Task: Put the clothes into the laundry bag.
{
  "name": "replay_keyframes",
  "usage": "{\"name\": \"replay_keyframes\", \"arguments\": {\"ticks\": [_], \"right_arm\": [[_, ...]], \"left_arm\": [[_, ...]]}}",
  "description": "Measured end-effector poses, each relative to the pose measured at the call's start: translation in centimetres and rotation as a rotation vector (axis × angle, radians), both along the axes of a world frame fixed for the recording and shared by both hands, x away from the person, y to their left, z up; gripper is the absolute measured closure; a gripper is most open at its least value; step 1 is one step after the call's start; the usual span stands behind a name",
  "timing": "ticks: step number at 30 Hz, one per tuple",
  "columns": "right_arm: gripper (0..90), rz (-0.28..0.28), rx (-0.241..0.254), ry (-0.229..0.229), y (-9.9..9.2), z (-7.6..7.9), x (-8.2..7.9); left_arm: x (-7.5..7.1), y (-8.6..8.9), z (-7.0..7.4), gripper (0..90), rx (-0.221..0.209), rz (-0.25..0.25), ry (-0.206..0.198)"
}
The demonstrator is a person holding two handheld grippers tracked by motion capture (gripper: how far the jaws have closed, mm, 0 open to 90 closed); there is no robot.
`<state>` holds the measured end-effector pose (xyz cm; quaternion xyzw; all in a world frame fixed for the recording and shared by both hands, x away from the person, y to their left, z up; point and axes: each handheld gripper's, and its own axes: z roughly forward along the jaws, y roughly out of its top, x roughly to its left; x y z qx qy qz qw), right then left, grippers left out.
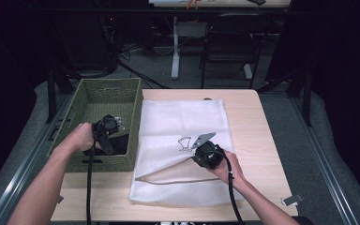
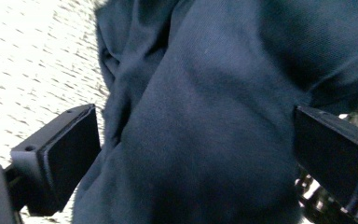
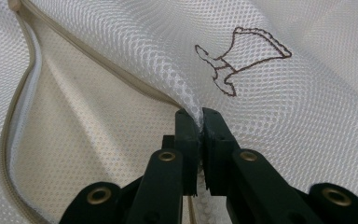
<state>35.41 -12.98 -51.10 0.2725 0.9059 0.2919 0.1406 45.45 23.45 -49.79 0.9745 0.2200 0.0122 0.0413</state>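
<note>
One white mesh laundry bag (image 1: 183,136) with brown zipper and embroidered outline, pinched by the right hand-held gripper (image 3: 200,122); one navy garment (image 2: 205,116) between the released left hand-held gripper's (image 2: 191,154) jaws, inside one green woven basket (image 1: 86,96).

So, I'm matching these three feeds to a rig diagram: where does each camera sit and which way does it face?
High view: above the person's side, facing forward and down on the table; both forearms show.
Left gripper view: rides the left gripper, looking along its open jaws at dark cloth.
Right gripper view: rides the right gripper, shut on the mesh bag.
Shared: the bag, also in the high view.
</note>
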Motion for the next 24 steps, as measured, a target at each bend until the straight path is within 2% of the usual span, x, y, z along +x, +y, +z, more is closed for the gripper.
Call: {"name": "replay_keyframes", "arguments": {"ticks": [4, 6, 10, 15, 21, 24], "right_arm": [[86.2, 0.004, -0.003, 0.002, 0.0, -0.1, 0.1], [86.2, 0.005, -0.003, 0.002, 0.0, -0.1, 0.1], [86.2, 0.004, -0.003, 0.001, 0.0, -0.1, 0.0], [86.2, 0.003, -0.004, 0.002, 0.0, -0.1, 0.0], [86.2, 0.0, -0.004, 0.0, 0.0, 0.0, -0.1], [86.2, 0.002, -0.008, -0.002, 0.0, 0.0, -0.1]], "left_arm": [[0.3, 0.3, -0.4, 6.5, -0.062, 0.021, 0.033], [0.4, 0.5, -0.5, 15.9, -0.058, 0.025, 0.029], [0.5, 0.3, -0.9, 21.3, -0.054, 0.021, 0.04], [0.5, 0.2, -1.3, 37.0, -0.044, 0.012, 0.058], [0.0, 0.7, -1.3, 56.3, -0.082, 0.022, 0.034], [-0.2, 1.2, -1.2, 60.5, -0.107, 0.031, 0.033]]}}
